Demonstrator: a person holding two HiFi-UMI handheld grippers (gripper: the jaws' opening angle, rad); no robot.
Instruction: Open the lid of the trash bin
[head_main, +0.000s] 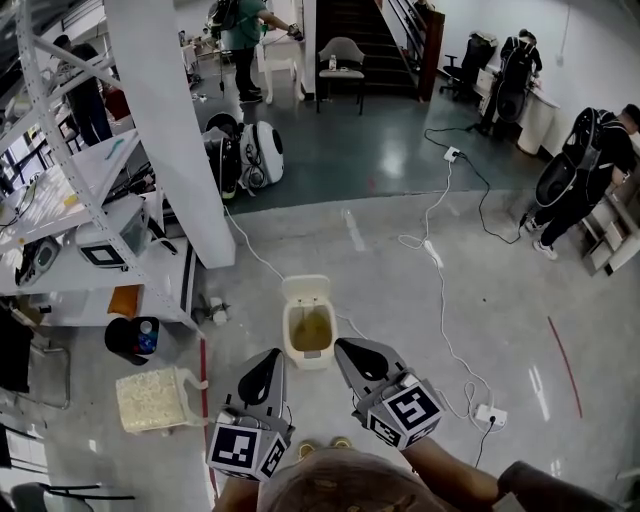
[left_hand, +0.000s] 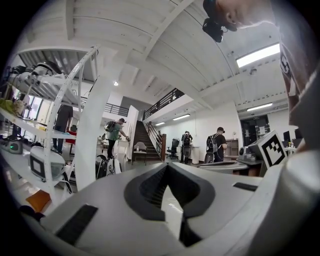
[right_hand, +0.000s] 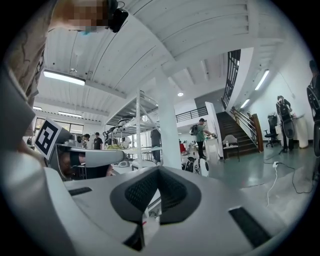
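The white trash bin (head_main: 291, 338) stands on the floor just ahead of me. Its lid (head_main: 306, 290) is tipped up at the far side, and the inside looks yellowish. My left gripper (head_main: 272, 358) hovers at the bin's near left corner, shut and holding nothing. My right gripper (head_main: 345, 349) hovers at the near right corner, also shut and empty. The left gripper view shows the left gripper (left_hand: 167, 166) with its tips meeting, pointed across the room; the bin is hidden there. In the right gripper view, the right gripper (right_hand: 158, 169) is likewise closed, with no bin showing.
A white column (head_main: 175, 130) and a shelving rack (head_main: 90, 200) stand to the left. Beside the bin are a black bucket (head_main: 132, 338) and a white crate (head_main: 155, 398). A cable (head_main: 440, 300) runs to a power strip (head_main: 490, 415) on the right. People stand far back.
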